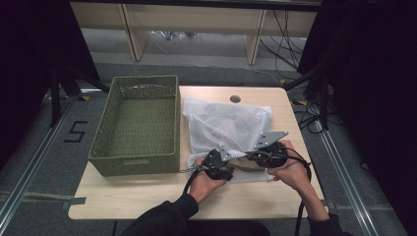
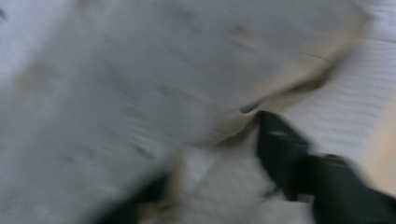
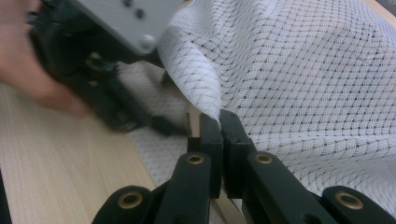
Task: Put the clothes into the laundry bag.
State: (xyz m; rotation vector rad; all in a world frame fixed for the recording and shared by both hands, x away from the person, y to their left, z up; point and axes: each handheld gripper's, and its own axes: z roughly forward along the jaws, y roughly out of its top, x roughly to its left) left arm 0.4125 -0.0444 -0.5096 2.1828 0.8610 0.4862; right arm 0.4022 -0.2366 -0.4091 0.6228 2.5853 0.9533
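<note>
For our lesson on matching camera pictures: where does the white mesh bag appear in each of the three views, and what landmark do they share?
High view: the white mesh bag lies right of centre on the table, beside the green basket.
Left gripper view: blurred, it covers most of the picture.
Right gripper view: it spreads across the right and top, its edge pinched in the right tool.
Shared landmark: the pale wooden table.
</note>
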